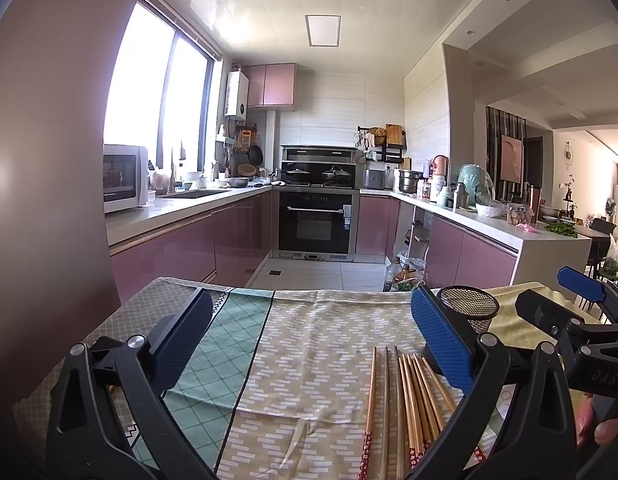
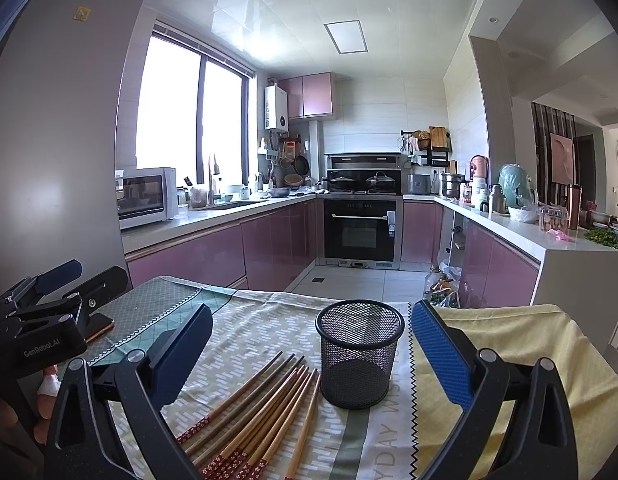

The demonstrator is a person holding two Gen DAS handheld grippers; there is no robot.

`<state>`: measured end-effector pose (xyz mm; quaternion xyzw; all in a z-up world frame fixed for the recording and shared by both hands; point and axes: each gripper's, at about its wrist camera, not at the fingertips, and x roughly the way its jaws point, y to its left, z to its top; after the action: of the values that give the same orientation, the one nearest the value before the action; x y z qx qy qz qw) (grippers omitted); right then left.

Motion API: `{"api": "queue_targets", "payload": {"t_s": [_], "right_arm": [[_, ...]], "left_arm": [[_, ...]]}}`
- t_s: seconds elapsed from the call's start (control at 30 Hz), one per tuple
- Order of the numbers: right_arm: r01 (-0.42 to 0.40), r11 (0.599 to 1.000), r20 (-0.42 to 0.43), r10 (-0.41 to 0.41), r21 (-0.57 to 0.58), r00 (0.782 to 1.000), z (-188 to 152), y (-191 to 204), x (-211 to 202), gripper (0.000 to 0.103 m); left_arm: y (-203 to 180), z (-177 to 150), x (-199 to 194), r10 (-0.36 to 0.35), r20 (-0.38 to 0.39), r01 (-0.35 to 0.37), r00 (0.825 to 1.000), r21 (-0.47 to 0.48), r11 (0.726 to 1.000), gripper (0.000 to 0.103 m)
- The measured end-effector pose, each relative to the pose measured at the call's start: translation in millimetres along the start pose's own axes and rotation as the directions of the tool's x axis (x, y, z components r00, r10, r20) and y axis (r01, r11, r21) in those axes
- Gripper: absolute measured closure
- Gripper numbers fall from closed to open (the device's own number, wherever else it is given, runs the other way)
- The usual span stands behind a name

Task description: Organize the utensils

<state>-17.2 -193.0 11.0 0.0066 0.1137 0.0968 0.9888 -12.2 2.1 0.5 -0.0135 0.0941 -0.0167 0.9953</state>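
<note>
The chopsticks (image 2: 265,408) lie loose in a fanned bundle on the patterned cloth (image 2: 261,320) that covers the tabletop, their red flowered ends toward the cameras and their tips pointing at the mesh cup (image 2: 359,354). The cup stands upright and empty, just beside the chopstick tips and to their right. In the right wrist view the right gripper (image 2: 311,350) is released, its jaws spread wide with the cup and most of the chopsticks seen between them, touching neither. In the left wrist view the left gripper (image 1: 311,338) is likewise released and holds nothing; bare cloth lies between its jaws, and the chopsticks (image 1: 405,400) sit low by its right finger, with the cup (image 1: 469,308) partly hidden behind that finger. Each gripper shows at the edge of the other's view, held by a hand (image 1: 601,428).
</note>
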Motion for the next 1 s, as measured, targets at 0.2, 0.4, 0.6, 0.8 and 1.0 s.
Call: {"api": "queue_targets", "payload": {"t_s": [0.2, 0.4, 0.6, 0.8, 1.0], "right_arm": [[-0.002, 1.000, -0.005, 0.002, 0.007, 1.000, -0.9, -1.7, 0.9, 0.007], [-0.004, 1.000, -0.008, 0.004, 0.010, 1.000, -1.2, -2.7, 1.1, 0.007], [-0.008, 1.000, -0.014, 0.009, 0.015, 1.000, -2.0, -3.5, 2.1, 0.007], [-0.010, 1.000, -0.015, 0.010, 0.016, 1.000, -1.9, -3.7, 2.9, 0.007], [-0.011, 1.000, -0.020, 0.011, 0.018, 1.000, -2.1, -4.6, 3.0, 0.007]], "left_arm": [[-0.5, -0.3, -0.6, 0.002, 0.000, -0.002, 1.000, 0.003, 1.000, 0.005], [-0.1, -1.0, -1.2, 0.000, -0.004, 0.000, 1.000, 0.004, 1.000, 0.005], [-0.6, -1.6, -1.2, 0.002, -0.008, -0.002, 1.000, 0.006, 1.000, 0.005], [-0.4, -1.4, -1.5, 0.004, -0.008, -0.004, 1.000, 0.008, 1.000, 0.005], [-0.5, -1.4, -1.0, 0.003, -0.013, -0.002, 1.000, 0.011, 1.000, 0.005]]}}
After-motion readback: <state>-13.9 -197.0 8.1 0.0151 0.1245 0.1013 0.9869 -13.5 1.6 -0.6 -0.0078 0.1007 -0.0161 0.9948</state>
